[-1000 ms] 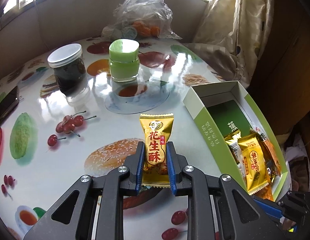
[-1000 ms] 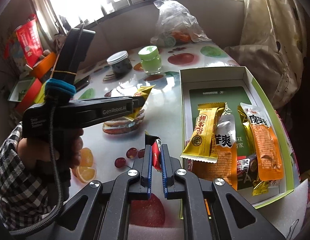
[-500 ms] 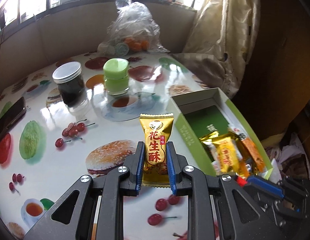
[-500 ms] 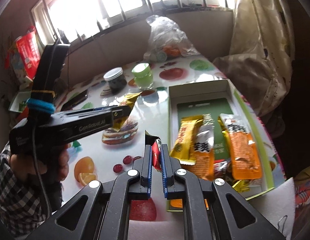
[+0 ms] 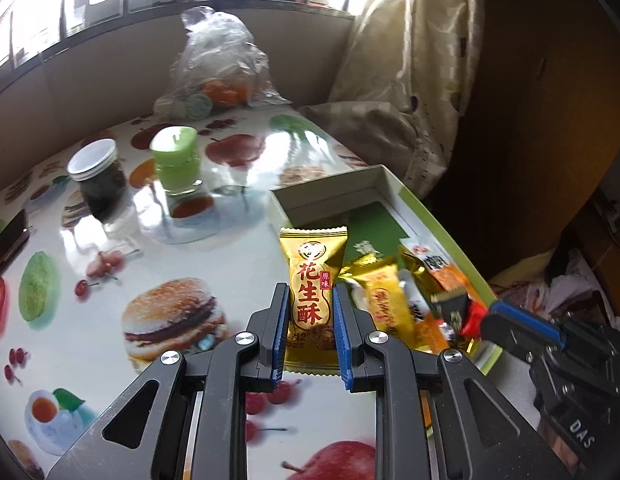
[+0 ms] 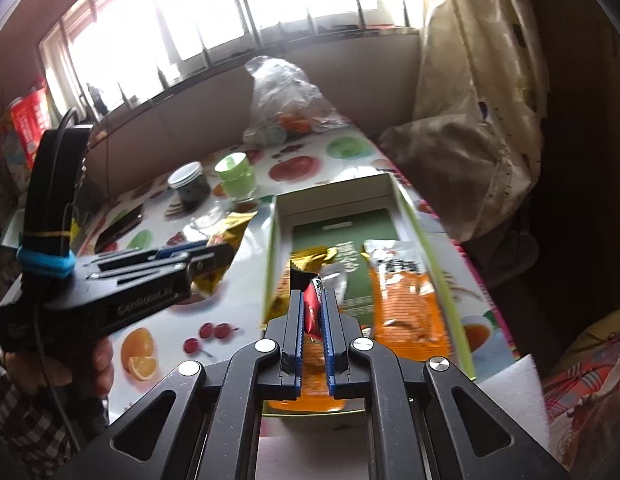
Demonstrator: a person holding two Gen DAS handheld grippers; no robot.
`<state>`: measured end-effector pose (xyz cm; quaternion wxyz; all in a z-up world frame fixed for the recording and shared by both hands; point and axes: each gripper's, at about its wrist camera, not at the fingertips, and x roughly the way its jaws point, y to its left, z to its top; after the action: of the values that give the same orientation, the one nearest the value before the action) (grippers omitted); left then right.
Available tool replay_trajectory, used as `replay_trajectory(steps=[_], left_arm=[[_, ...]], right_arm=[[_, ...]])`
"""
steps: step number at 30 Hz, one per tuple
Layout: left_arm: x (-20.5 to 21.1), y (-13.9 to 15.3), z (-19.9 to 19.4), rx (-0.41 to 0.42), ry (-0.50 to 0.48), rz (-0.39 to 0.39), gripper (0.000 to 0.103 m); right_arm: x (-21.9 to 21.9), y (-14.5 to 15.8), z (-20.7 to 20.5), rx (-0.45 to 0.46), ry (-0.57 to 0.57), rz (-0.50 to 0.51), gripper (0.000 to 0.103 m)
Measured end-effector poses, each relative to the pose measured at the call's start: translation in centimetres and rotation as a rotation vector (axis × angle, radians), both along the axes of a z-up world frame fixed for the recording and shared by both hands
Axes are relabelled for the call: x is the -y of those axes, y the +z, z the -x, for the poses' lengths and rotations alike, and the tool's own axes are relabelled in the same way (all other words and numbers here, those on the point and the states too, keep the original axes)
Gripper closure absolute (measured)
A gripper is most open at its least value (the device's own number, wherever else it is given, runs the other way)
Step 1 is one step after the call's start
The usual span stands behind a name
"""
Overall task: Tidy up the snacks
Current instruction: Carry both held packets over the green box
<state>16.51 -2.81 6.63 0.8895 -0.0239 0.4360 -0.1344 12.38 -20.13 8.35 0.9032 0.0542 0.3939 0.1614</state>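
My left gripper [image 5: 310, 300] is shut on a gold peanut-candy packet [image 5: 313, 292], held upright above the table just left of the green-edged box [image 5: 454, 240]. It also shows in the right wrist view [image 6: 213, 258], with the gold packet [image 6: 229, 236]. My right gripper [image 6: 313, 300] is shut on a small red-and-black snack packet [image 6: 313, 304], held over the near end of the box [image 6: 430, 248]. It also shows in the left wrist view [image 5: 494, 320], with the red packet [image 5: 470, 318]. Several gold and orange snack packets [image 6: 406, 296] lie in the box.
A dark jar with a white lid [image 5: 95, 176], a green jar [image 5: 177, 160] and a clear plastic bag [image 5: 217, 68] stand at the back of the fruit-print table [image 5: 109, 280]. A phone [image 5: 5, 240] lies at the left edge. A curtain [image 5: 410, 80] hangs at right.
Both grippers have moved to the right toward the box, each still holding its packet. The right gripper now hangs over the box's near end.
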Motion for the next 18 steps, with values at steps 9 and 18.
replay_trajectory(steps=[9, 18], left_arm=[[2.6, -0.7, 0.0, -0.024, -0.045, 0.006, 0.081], [4.2, -1.5, -0.1, -0.045, -0.057, -0.006, 0.081]], right_arm=[[2.4, -1.6, -1.4, -0.034, -0.065, -0.002, 0.095], [2.7, -3.1, -2.4, -0.046, -0.073, -0.004, 0.095]])
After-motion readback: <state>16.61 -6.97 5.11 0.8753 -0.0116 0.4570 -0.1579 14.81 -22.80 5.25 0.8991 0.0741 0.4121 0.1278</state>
